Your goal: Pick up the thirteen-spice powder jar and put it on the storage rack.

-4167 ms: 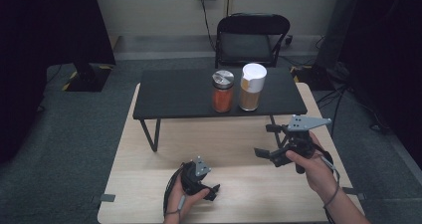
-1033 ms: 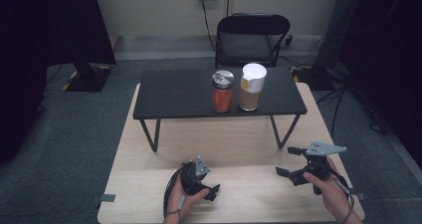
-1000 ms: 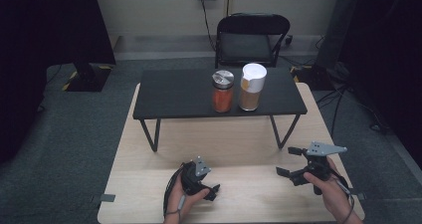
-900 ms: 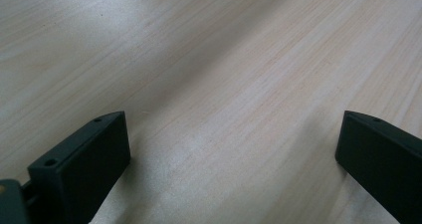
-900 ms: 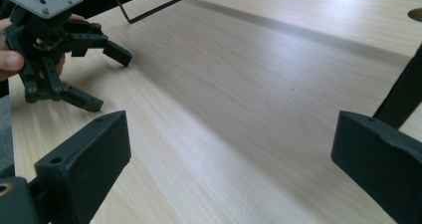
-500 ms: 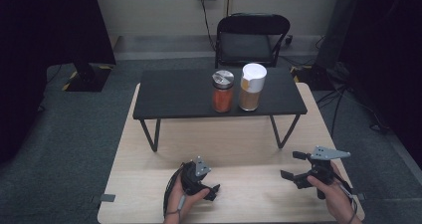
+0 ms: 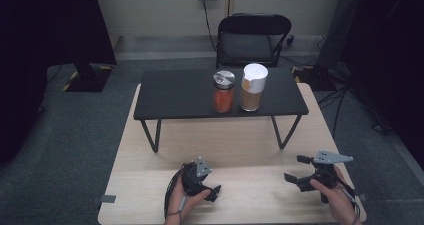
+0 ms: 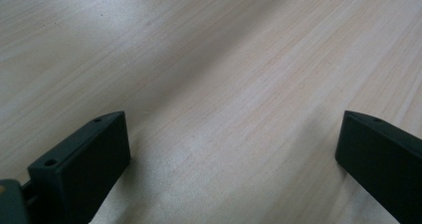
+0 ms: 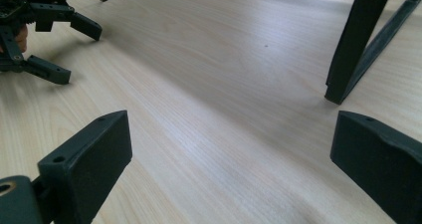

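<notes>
On the light wooden table point(image 7: 250, 195), my left gripper point(image 7: 212, 187) rests low near the front edge, held by a hand. Its jaws stand wide apart over bare wood point(image 8: 234, 109), so it is open and holds nothing. My right gripper point(image 7: 295, 168) hovers near the front right corner with a grey plate on top. It points left, open, with nothing between its jaws point(image 9: 231, 149). In the right gripper view the left gripper point(image 9: 79, 55) lies at the far upper left, also open.
A low black table point(image 7: 180, 97) stands on the wooden one at the back; its leg point(image 9: 348, 50) is close ahead of my right gripper. On it are a jar point(image 7: 223, 92) with orange contents and a silver lid and a taller white-lidded container point(image 7: 253, 87). A black chair point(image 7: 250, 40) stands behind.
My right gripper has drifted right and toward the front edge of the table, and stays open. The left gripper has not moved.
</notes>
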